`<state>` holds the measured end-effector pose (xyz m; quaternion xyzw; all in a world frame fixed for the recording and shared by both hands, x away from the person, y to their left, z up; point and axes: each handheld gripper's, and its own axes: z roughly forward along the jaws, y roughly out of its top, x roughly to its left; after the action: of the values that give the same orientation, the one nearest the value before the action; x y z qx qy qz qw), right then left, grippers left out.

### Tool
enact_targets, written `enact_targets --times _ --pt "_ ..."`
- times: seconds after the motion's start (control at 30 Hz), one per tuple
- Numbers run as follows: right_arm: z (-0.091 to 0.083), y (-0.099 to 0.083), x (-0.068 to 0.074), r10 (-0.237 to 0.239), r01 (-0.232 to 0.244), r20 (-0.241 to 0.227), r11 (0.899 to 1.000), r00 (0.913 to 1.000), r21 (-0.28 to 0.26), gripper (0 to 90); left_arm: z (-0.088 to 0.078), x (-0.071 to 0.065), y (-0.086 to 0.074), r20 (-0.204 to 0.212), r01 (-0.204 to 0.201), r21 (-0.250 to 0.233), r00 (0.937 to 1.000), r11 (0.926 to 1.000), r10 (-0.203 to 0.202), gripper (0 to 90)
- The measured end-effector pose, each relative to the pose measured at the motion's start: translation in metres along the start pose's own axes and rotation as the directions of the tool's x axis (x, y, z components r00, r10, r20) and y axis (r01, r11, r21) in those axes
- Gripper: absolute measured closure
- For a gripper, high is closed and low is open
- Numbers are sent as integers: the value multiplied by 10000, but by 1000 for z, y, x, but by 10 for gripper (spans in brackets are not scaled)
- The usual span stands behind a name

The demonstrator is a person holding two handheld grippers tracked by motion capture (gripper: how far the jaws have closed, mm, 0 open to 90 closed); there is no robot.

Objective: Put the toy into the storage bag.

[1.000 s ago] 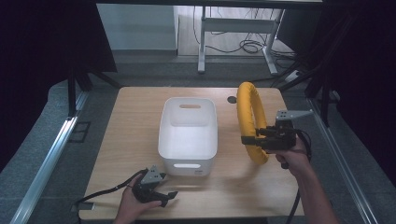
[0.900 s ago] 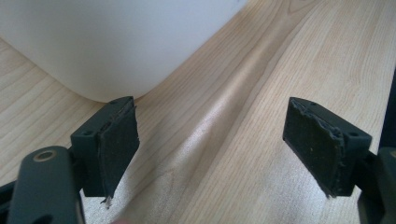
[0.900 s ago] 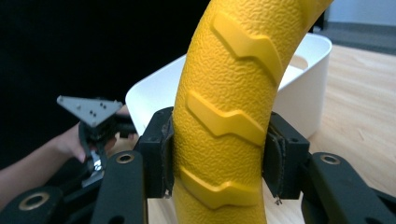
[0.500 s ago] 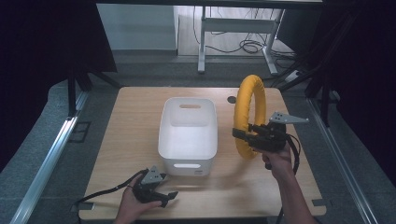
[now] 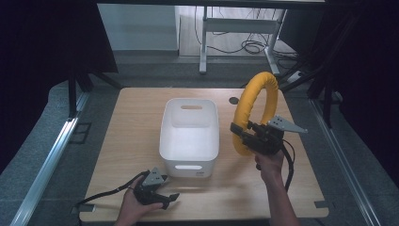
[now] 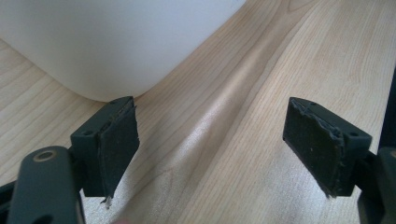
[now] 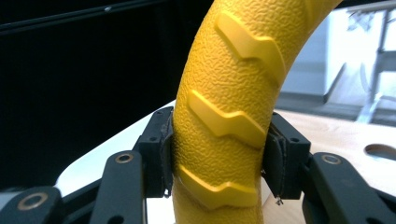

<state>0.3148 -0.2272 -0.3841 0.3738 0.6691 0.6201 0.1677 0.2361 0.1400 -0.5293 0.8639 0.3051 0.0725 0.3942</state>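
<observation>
Now higher and nearer the white bin [image 5: 190, 129], yellow ring [image 5: 251, 106] in right hand-held gripper [image 5: 241, 134]; left hand-held gripper [image 5: 164, 197] wide.

Light wooden table [image 5: 117, 155], white bin [image 5: 190, 136] standing at its centre, round hole [image 5: 234, 100] near far edge

Two hand-held grippers, both black. Left gripper [image 5: 160, 195]: grey three-cornered plate on top, black cable trailing away from the white bin [image 5: 190, 136] toward the table's near left corner. Flat dark pads [image 6: 116, 140] with frayed edges on blocky jaws, small screw holes at the corners, a brass-ringed pivot on the arm below. Right gripper [image 5: 241, 134], on the bin's other side: same grey plate, black cable looping down past the wrist. Brass-ringed pivots on its linkage arms too. Bare forearms, no sleeves visible.
</observation>
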Motion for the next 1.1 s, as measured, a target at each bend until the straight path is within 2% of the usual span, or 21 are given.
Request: enact_targets --times 0.03,0.2,0.23,0.57,0.87,1.1 --pt "3 -1 5 -120 128 286 9995 9995 -291 502 0 0 0 11 -3 7 10000 10000 3 185" --pt "9 -1 15 -285 326 599 9972 9978 -678 501 0 0 0 25 -28 37 10000 10000 28 185" --pt "12 -1 19 -419 497 894 9949 9951 -876 501 0 0 0 12 -26 19 10000 10000 26 185" --pt "17 -3 27 -344 600 1555 9848 9872 -1630 499 0 0 0 35 -27 22 10000 10000 27 185" --pt "16 4 35 -571 901 1624 9748 9851 -2040 499 0 0 0 45 6 13 10000 10000 -6 185" --pt "14 21 51 -895 1227 1451 9633 9854 -2387 498 0 0 0 38 21 -2 10000 10000 -21 185"
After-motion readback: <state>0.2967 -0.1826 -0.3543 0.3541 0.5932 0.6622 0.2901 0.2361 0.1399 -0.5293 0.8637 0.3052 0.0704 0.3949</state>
